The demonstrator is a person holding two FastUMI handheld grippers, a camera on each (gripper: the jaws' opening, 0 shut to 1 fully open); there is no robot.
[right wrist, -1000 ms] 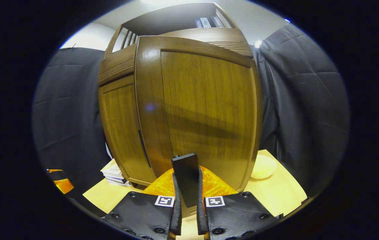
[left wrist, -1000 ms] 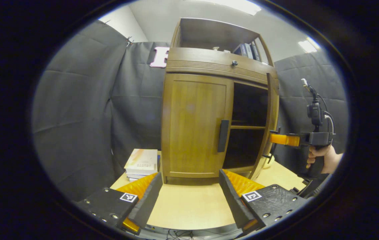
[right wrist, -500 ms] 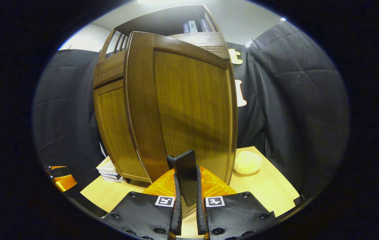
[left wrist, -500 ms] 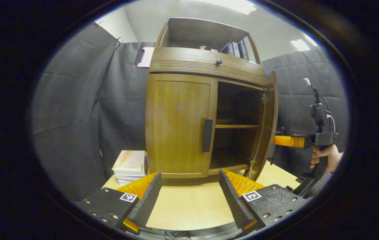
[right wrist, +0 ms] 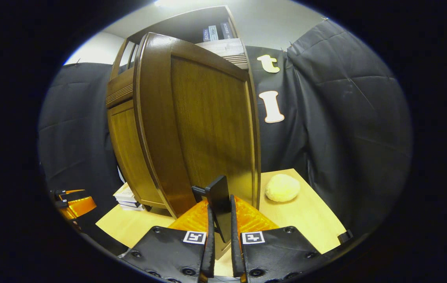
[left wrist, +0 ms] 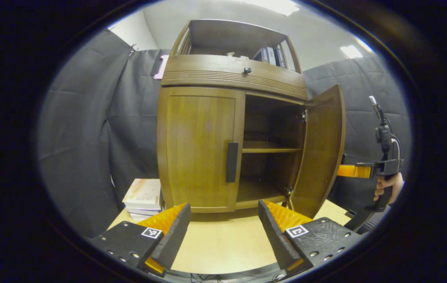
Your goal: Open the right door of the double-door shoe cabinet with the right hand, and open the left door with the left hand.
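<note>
The cabinet (left wrist: 223, 129) stands on a table (left wrist: 223, 243) in front of the black cloth wall, books (left wrist: 143, 194) stacked at its left and a pale round lump (right wrist: 282, 188) on the table to its right. Its right door (left wrist: 320, 149) stands swung well out, baring the shelf (left wrist: 270, 146); the left door (left wrist: 198, 151) is shut, its dark handle (left wrist: 231, 162) untouched. The right gripper (right wrist: 220, 232) is clamped on the right door's handle (right wrist: 219, 206), both fingers pressing it. The left gripper (left wrist: 223, 232) hovers over the table, jaws wide and empty, facing the left door. Risks, as I judge them: pulling the right door past its hinge limit could drag or tip the cabinet, and the left gripper, approaching off-line, could strike the door panel or miss the narrow handle.
</note>
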